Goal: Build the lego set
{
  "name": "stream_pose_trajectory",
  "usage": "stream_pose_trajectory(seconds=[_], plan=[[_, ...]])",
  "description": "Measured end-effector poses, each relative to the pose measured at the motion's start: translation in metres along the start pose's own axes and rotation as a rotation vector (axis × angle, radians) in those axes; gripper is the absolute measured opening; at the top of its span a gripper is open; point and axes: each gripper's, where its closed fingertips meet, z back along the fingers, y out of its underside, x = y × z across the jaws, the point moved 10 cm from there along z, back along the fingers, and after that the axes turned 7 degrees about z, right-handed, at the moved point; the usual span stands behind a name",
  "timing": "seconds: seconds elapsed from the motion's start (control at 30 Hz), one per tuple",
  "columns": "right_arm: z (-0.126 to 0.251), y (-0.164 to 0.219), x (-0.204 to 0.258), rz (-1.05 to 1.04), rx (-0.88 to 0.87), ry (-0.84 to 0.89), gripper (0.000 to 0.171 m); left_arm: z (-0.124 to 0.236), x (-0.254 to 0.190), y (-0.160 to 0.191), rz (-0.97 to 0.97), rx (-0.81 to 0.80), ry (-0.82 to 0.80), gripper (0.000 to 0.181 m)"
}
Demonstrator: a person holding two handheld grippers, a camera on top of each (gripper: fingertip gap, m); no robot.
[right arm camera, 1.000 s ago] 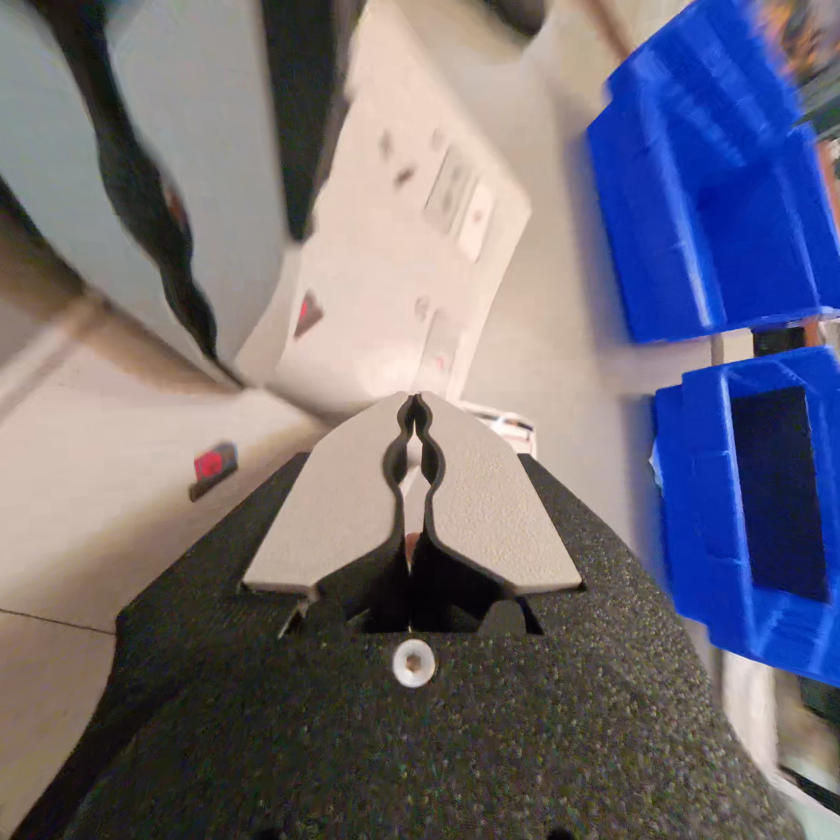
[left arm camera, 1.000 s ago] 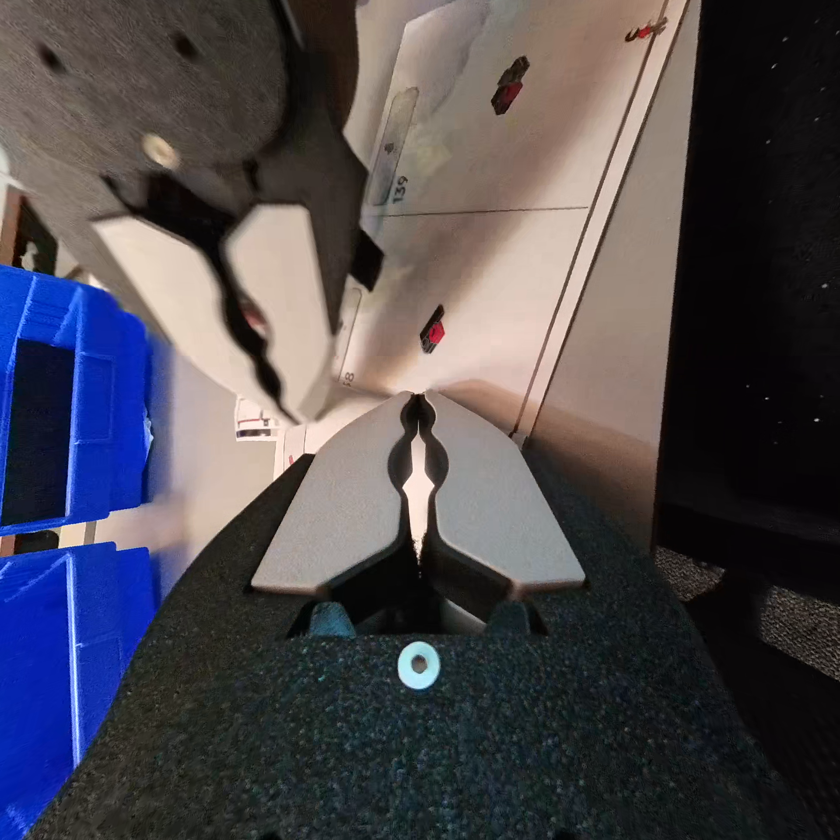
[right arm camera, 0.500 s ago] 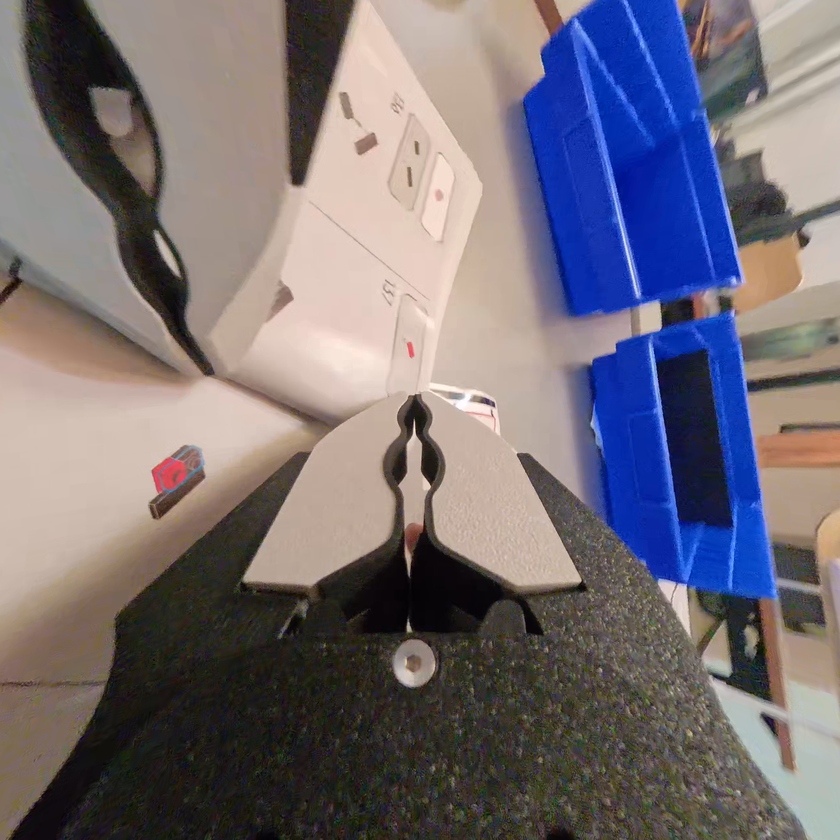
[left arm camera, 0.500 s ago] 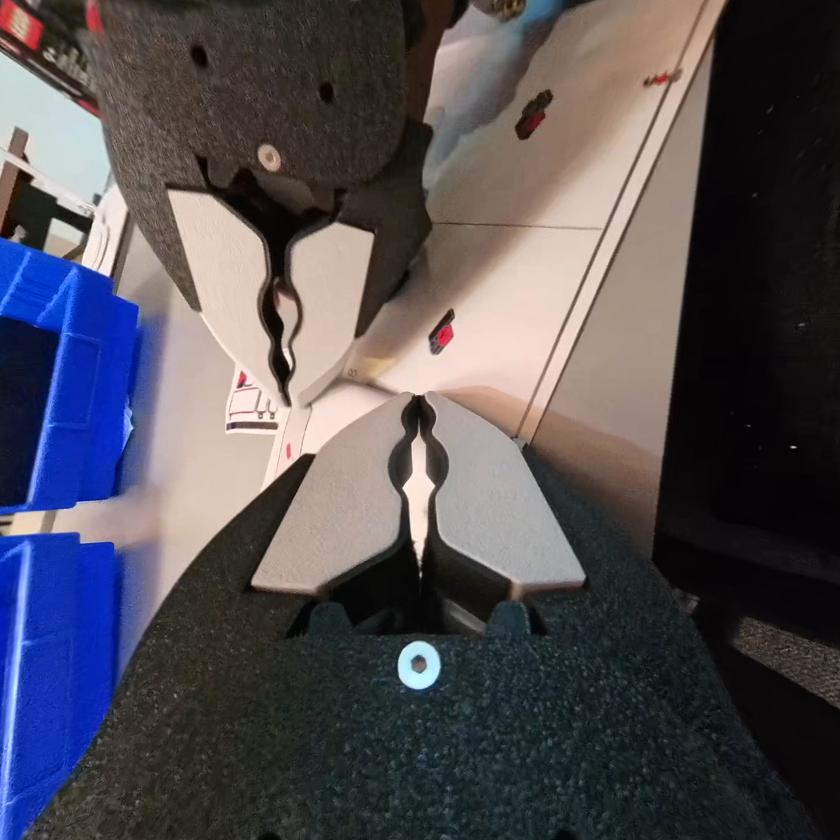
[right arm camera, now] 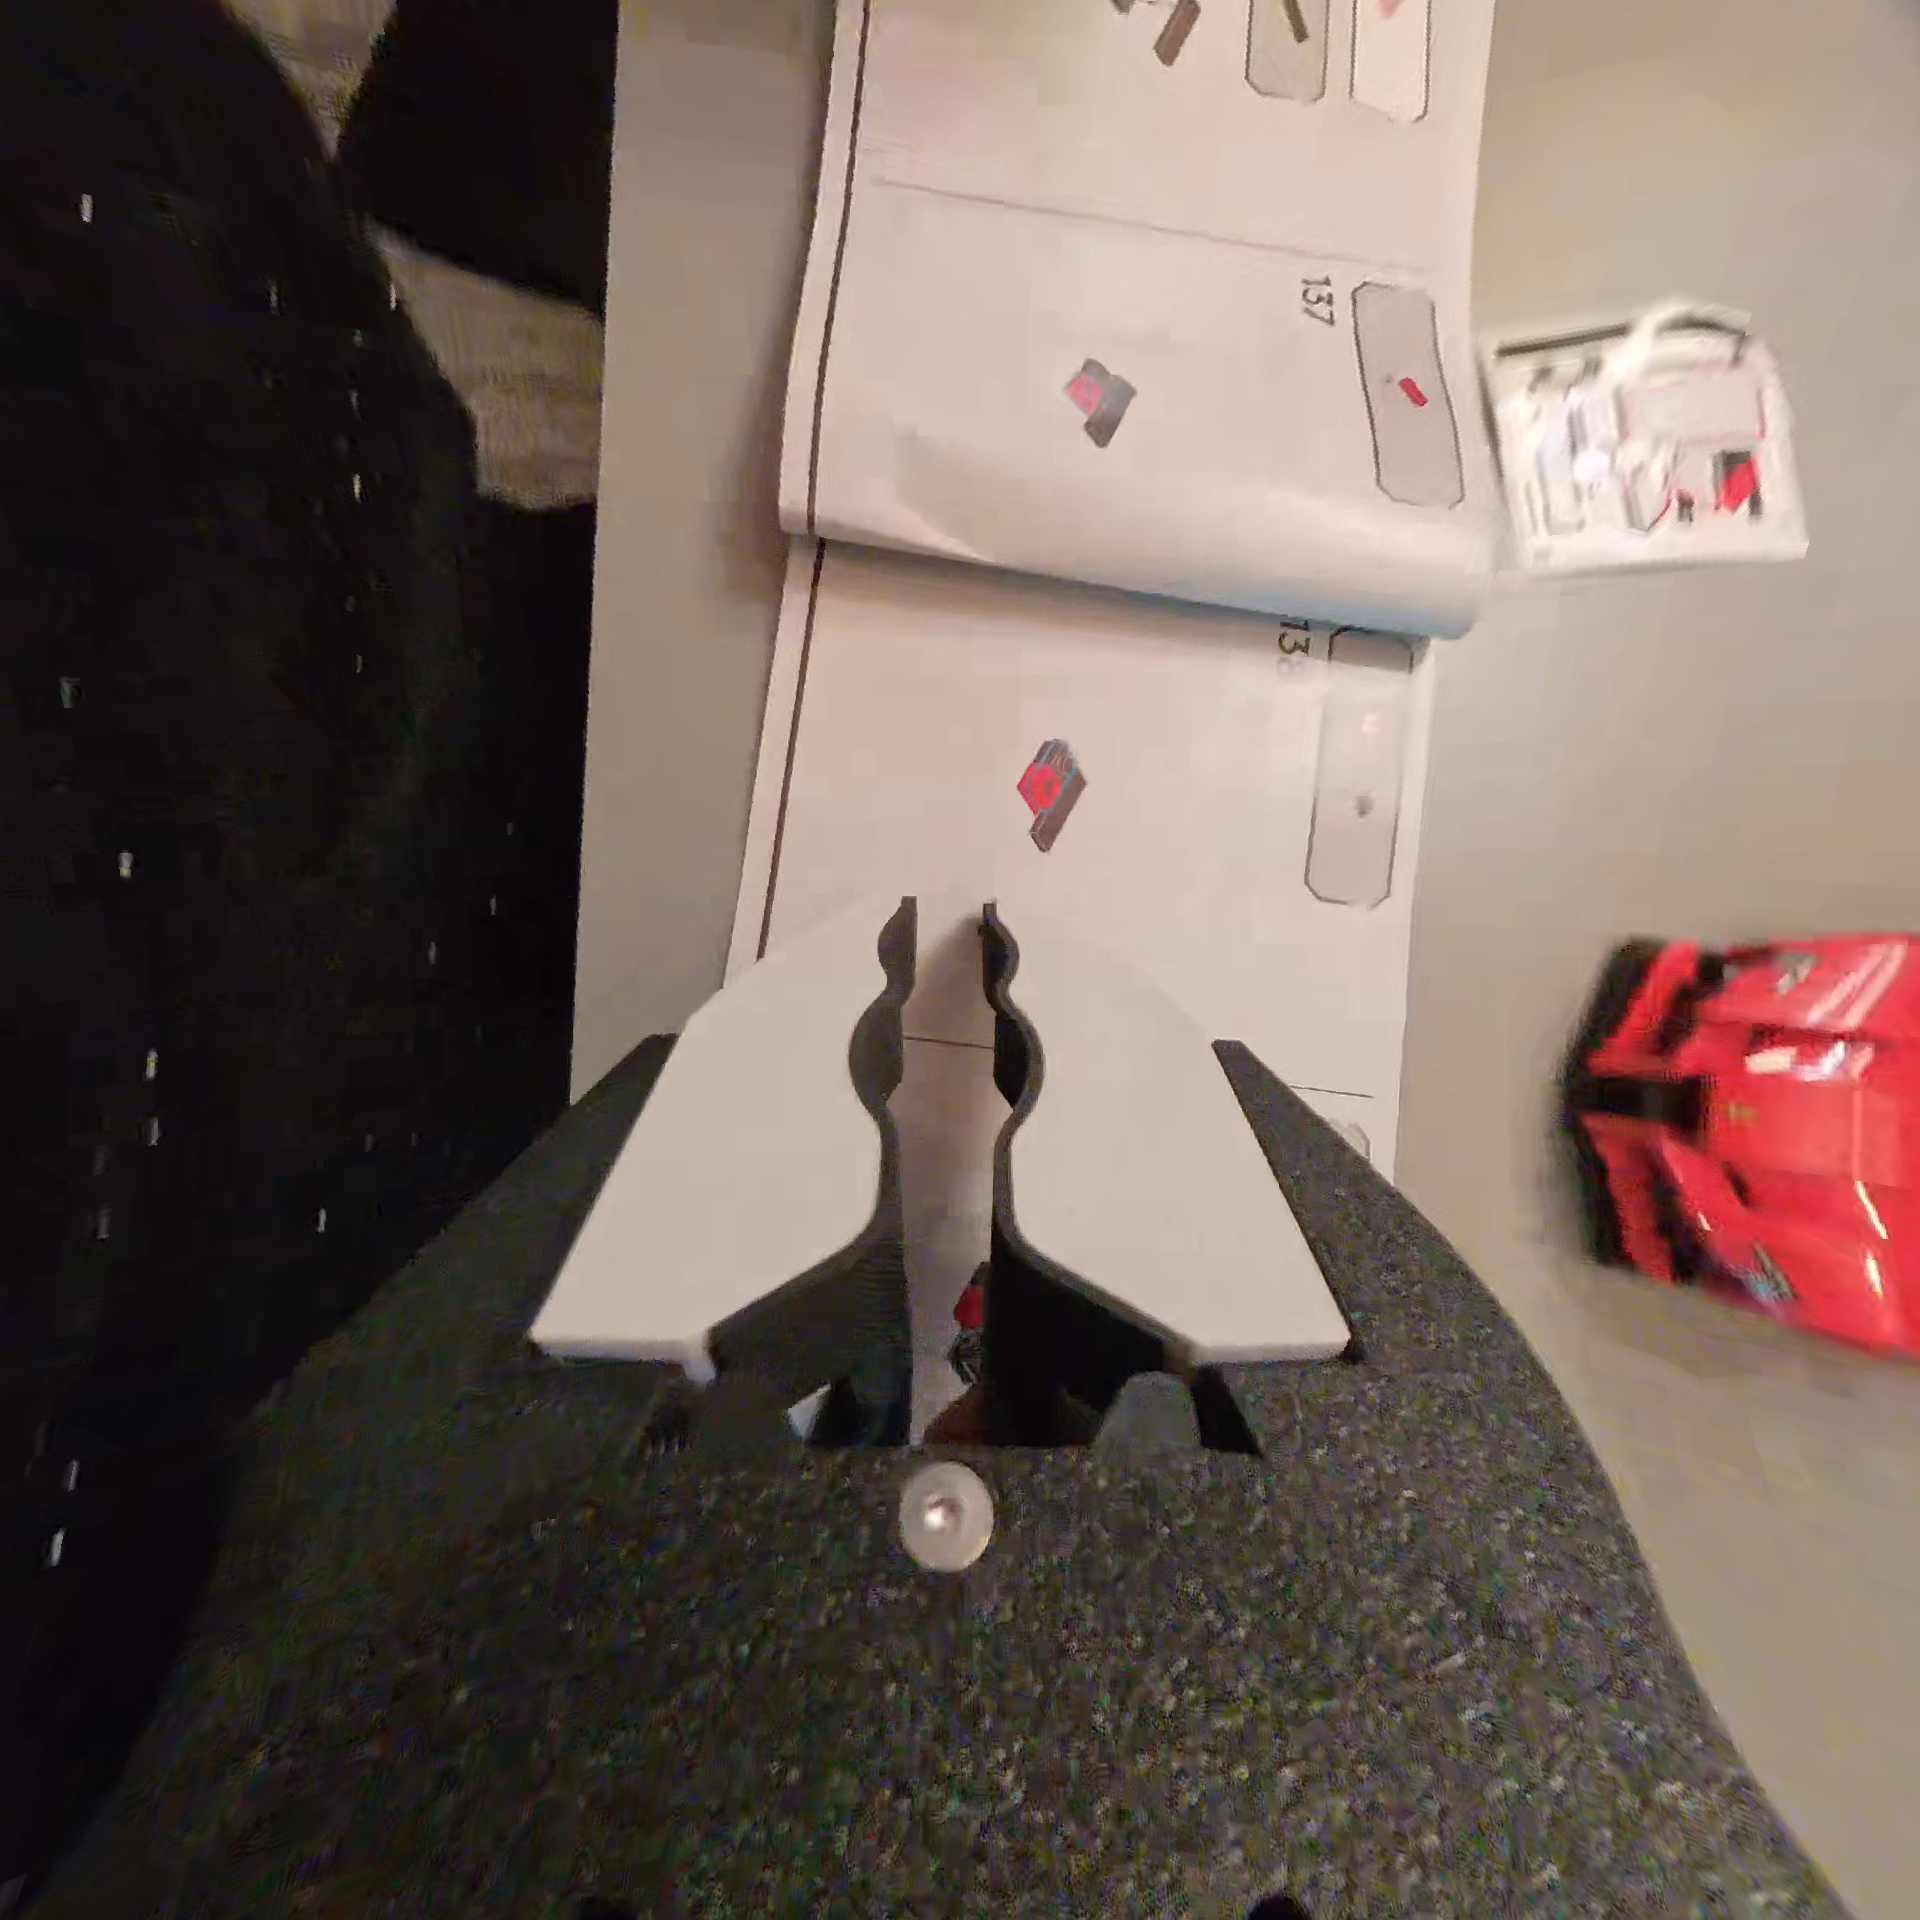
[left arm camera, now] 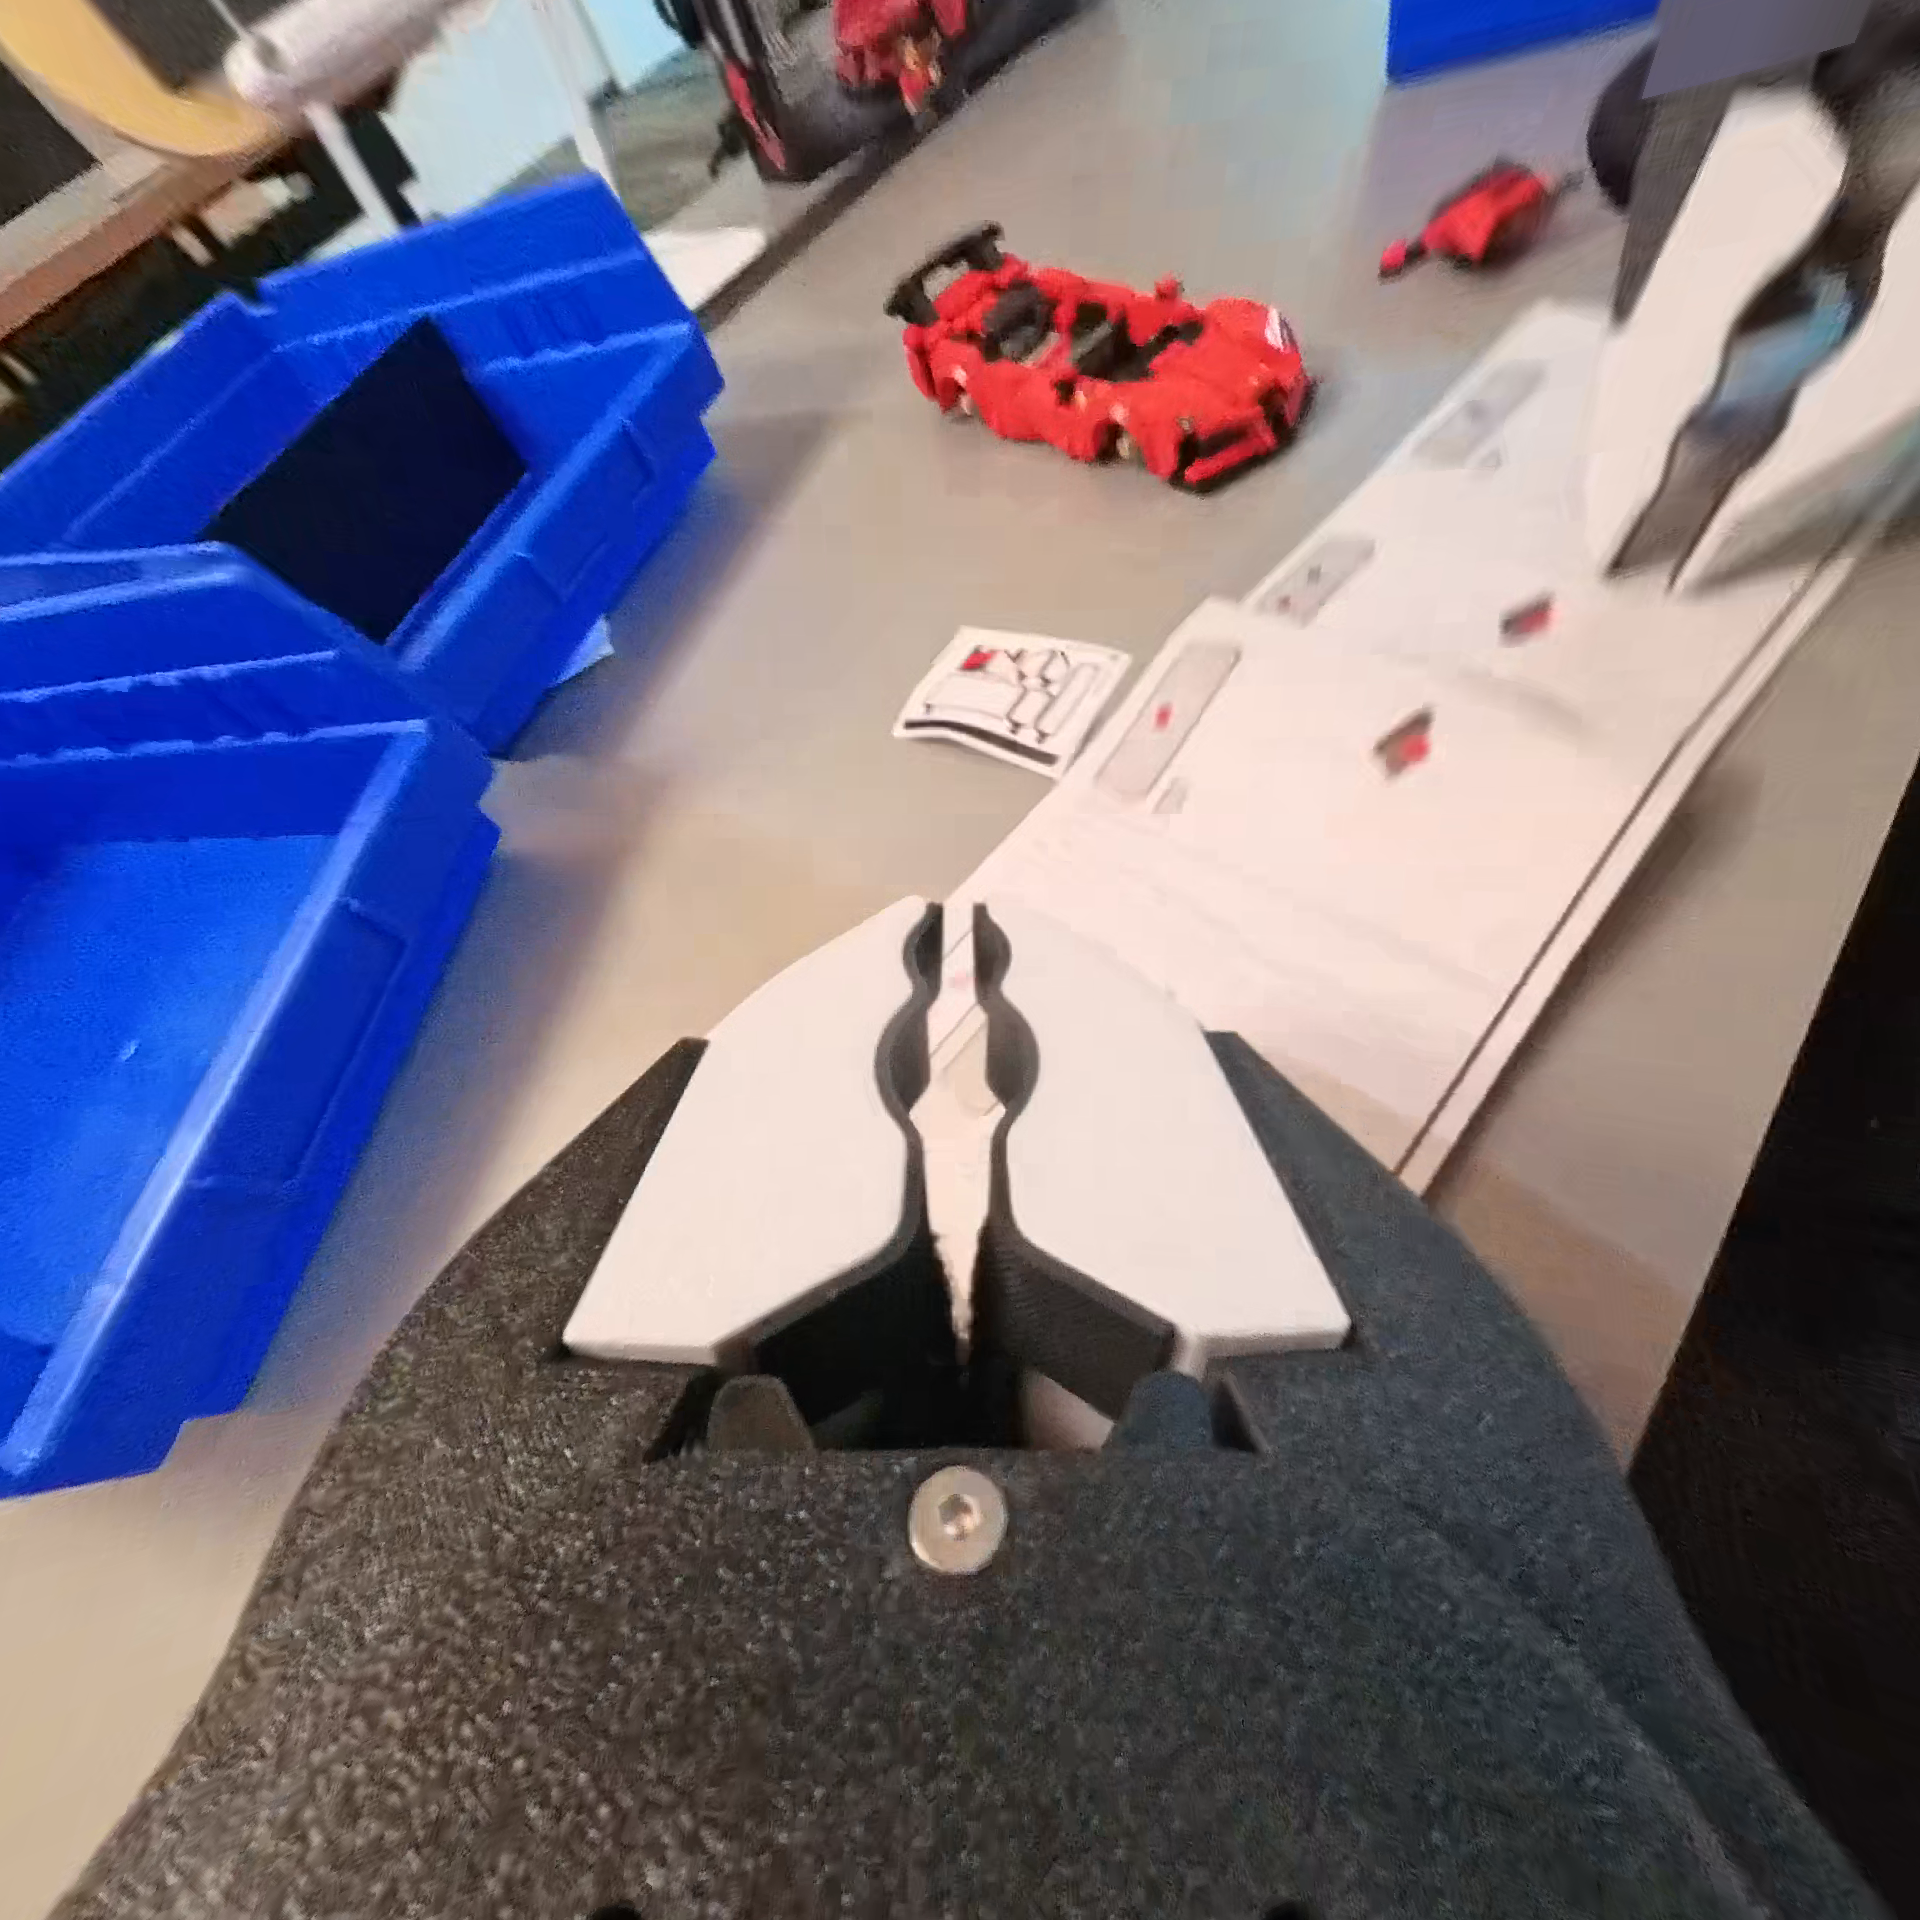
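Left gripper point(left arm camera: 958, 914) and right gripper point(right arm camera: 948, 912) slightly parted, empty, grey table point(left arm camera: 831, 540), instruction booklet point(right arm camera: 1143, 436), red car point(left arm camera: 1101, 364), blue bins point(left arm camera: 343, 499)

Lighting even, indoor, moderately bright; shadows soft. Right wrist view heavily motion-blurred: red car point(right arm camera: 1756, 1132) smeared, booklet point(right arm camera: 1122, 416) print soft. Left wrist view sharper near, far table point(left arm camera: 935, 540) blurred. Wide-angle bending at edges.
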Motion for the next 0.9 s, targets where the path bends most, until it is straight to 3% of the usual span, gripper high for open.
stream_pose_trajectory(seconds=[0.17,0.3,0.33,0.47,0.6,0.8,0.9], plan=[[0.040,0.044,0.000,-0.043,0.074,-0.054,0.012,-0.027,-0.024,-0.002,-0.121,0.094,0.011,0.008],[0.044,0.049,0.007,-0.053,0.045,-0.033,0.013,-0.048,-0.028,-0.016,-0.095,0.050,0.050,0.008],[0.044,0.048,0.007,-0.038,0.052,-0.028,0.021,-0.052,-0.027,-0.020,-0.092,0.052,0.055,0.009],[0.046,0.029,0.002,-0.096,-0.109,-0.048,0.050,-0.061,-0.016,-0.048,-0.069,0.085,0.112,0.009],[0.036,0.001,-0.012,-0.076,-0.126,-0.117,0.076,-0.057,0.012,-0.092,0.007,0.113,0.187,0.009],[0.024,-0.039,-0.045,-0.099,-0.117,-0.157,0.077,-0.044,0.050,-0.109,0.200,-0.110,0.243,0.009],[0.024,-0.035,-0.061,-0.143,-0.139,-0.115,0.074,-0.039,0.061,-0.105,0.203,-0.076,0.121,0.010]])
